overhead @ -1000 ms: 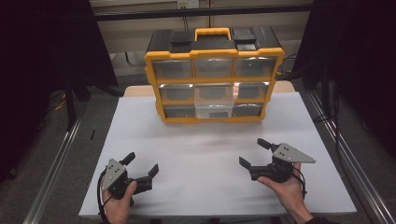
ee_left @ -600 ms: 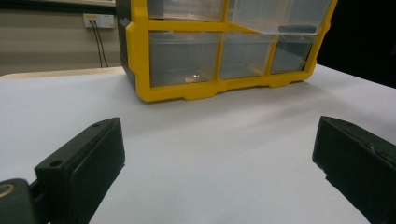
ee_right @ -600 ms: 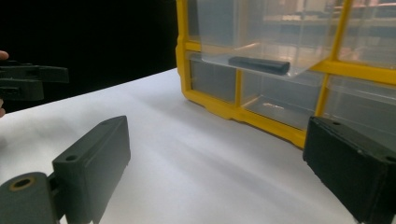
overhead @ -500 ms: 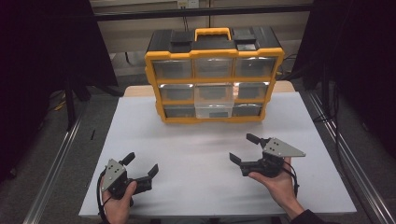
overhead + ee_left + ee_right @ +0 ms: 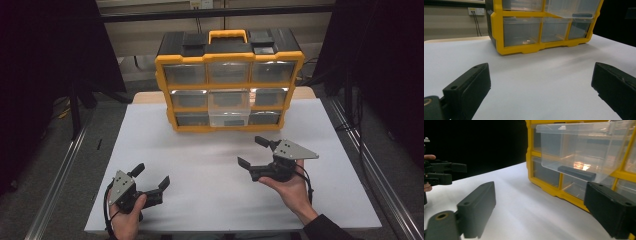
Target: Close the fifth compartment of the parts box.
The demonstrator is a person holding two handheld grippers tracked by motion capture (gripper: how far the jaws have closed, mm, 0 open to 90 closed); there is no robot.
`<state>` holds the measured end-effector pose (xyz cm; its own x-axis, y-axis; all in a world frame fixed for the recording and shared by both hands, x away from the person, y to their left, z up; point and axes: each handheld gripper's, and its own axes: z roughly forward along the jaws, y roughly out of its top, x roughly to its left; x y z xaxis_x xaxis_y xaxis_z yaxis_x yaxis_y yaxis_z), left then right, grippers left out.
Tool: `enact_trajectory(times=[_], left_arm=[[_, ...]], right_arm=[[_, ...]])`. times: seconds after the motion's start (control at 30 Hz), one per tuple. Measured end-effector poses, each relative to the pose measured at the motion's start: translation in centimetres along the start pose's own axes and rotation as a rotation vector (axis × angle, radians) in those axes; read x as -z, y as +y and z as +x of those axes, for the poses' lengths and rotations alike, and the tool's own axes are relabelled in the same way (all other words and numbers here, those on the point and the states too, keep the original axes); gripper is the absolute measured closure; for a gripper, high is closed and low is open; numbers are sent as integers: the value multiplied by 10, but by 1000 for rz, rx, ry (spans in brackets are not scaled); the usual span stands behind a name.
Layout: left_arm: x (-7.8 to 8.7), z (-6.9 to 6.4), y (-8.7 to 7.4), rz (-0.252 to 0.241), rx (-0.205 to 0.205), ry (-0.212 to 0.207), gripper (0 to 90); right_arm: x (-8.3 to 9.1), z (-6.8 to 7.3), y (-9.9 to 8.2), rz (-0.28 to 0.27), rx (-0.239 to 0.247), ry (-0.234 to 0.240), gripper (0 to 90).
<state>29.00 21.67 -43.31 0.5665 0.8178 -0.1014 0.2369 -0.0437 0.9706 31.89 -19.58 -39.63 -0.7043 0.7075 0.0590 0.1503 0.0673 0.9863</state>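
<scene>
A white table (image 5: 150, 150) stands on grey floor (image 5: 50, 165), black curtains (image 5: 45, 55) beside a beige wall (image 5: 449, 22) with a socket (image 5: 476, 11).

Bare white table (image 5: 210, 165) lies open between my grippers and the yellow plastic drawer cabinet (image 5: 229, 89); its clear middle drawer (image 5: 228, 106) juts forward, blocking that approach.

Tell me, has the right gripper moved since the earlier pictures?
Yes. In the high view the right gripper has gone leftward and farther up the table, closer to the yellow drawer cabinet. Its jaws have been closing a little, with nothing between them.
</scene>
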Motion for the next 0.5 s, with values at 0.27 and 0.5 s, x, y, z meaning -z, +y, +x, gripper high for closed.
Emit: enact_trajectory(times=[0.27,0.5], left_arm=[[0,0,0,0,1,2,24],[0,0,0,0,1,1,24]], right_arm=[[-12,-1,8,-8,9,27,155],[-24,0,15,-17,10,56,221]])
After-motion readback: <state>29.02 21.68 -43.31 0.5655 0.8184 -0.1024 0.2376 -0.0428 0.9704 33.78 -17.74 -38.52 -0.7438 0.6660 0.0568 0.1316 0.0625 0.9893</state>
